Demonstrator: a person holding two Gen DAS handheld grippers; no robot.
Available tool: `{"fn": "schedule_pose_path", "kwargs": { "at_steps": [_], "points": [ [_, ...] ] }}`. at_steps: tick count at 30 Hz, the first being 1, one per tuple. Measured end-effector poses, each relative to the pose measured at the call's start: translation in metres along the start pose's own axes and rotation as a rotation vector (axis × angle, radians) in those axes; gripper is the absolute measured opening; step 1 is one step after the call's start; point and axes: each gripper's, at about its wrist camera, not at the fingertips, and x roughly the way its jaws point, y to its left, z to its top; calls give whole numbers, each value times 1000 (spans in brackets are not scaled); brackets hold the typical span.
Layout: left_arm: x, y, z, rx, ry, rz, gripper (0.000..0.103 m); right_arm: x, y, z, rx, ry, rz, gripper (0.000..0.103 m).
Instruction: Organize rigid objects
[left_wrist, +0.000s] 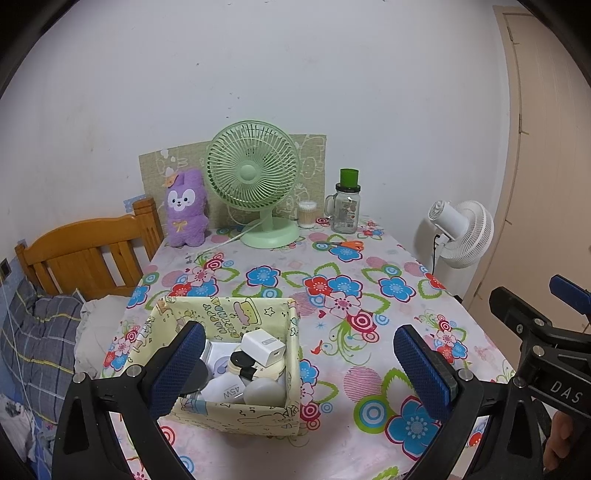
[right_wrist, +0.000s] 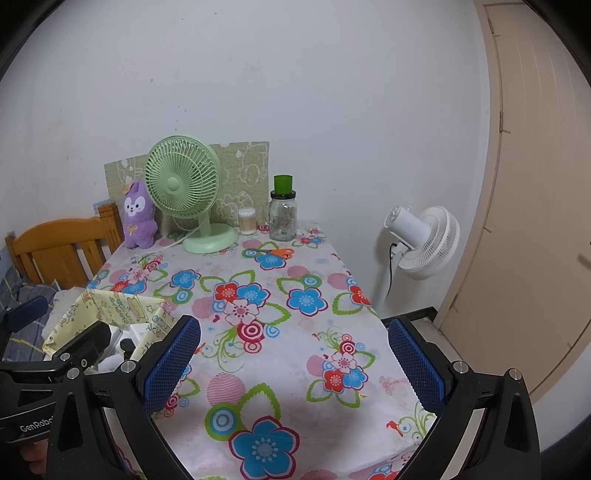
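Two claws, left claw (left_wrist: 299, 365) and right claw (right_wrist: 293, 363), wide open, empty. Yellow box (left_wrist: 258, 410) of chargers (left_wrist: 263, 347) at desk (left_wrist: 369, 266) near-left edge, under left claw.

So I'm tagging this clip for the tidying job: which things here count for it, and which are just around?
Job:
- patterned box near the table's front left
- white charger, 45W adapter and other small items inside it
- left gripper and right gripper, both open, empty

Just around:
- green fan
- purple plush
- glass jar
- scissors
- cotton swabs
- white fan
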Motion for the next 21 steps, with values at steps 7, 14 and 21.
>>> {"fn": "schedule_pose_path", "kwargs": {
  "at_steps": [7,14,21],
  "points": [
    [-1,0,1,8,-1,-4,103,0,-2,-1,0,0,-4,103],
    [0,0,1,11,-1,-9,103,3,-3,-1,1,5,-9,103],
    [0,0,1,11,-1,-9,103,2,-2,-1,0,3,-9,103]
  ]
}}
